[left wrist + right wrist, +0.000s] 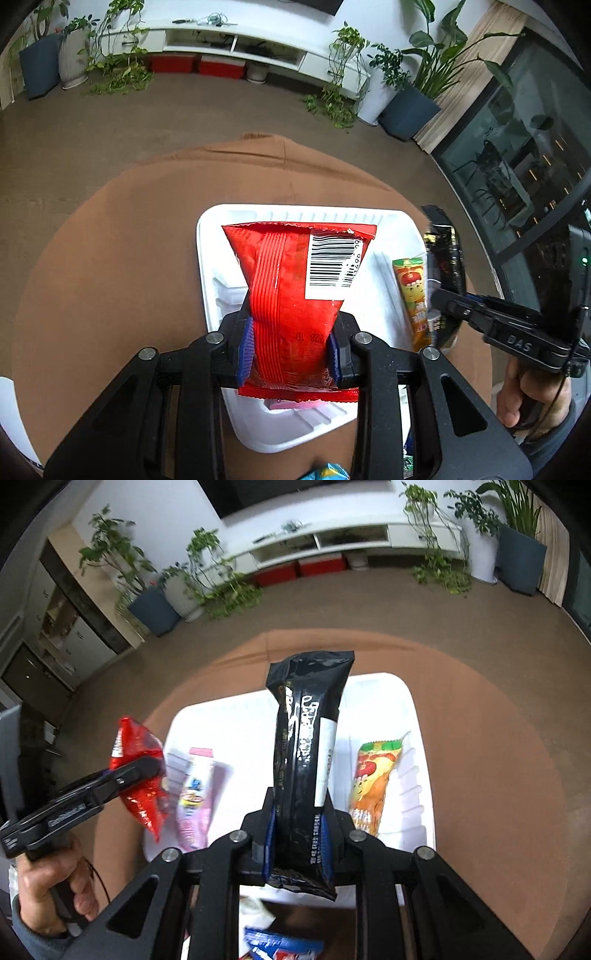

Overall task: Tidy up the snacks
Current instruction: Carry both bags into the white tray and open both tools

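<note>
My left gripper (291,347) is shut on a red snack bag (295,295) with a barcode label, held above the white tray (210,280). In the right wrist view the same red snack bag (140,775) hangs at the tray's left side. A long black snack pack (306,760) is pinched in my right gripper (301,843), which is shut on it over the white tray (417,716). An orange-green snack pack (373,782) lies in the tray's right compartment, and a pink snack pack (195,797) lies on its left. The orange-green snack pack (413,299) also shows beside the black snack pack (443,266).
The tray rests on a round table with a brown cloth (110,258). Blue wrapped snacks (280,945) lie near the table's front edge. A person's hand (48,886) grips the left tool. Brown floor, potted plants (410,96) and a white cabinet (236,40) lie beyond.
</note>
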Demonstrator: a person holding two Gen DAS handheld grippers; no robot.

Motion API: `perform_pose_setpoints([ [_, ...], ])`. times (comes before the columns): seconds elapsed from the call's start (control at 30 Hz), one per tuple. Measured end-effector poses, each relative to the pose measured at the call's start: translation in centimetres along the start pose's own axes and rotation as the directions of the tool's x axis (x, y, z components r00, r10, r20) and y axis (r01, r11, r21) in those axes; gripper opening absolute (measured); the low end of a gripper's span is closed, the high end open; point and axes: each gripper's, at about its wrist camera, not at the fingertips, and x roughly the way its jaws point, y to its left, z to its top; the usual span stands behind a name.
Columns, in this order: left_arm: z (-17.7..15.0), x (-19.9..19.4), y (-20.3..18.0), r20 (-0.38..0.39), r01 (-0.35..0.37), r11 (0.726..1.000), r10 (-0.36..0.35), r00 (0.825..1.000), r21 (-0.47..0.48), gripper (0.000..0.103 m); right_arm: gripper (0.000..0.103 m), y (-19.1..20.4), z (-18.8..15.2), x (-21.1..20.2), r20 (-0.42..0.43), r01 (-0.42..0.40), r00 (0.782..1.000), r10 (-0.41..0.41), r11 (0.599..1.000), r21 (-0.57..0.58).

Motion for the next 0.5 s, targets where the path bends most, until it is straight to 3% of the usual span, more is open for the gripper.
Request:
perform_pose_setpoints([
  [0.5, 1.2, 6.3, -4.0, -0.052, -0.081, 0.994, 0.085, 0.995, 0.078, 0.029, 0.021, -0.3, -0.5, 3.6, -0.069, 0.065, 0.995, -0.068, 0.997, -0.048],
])
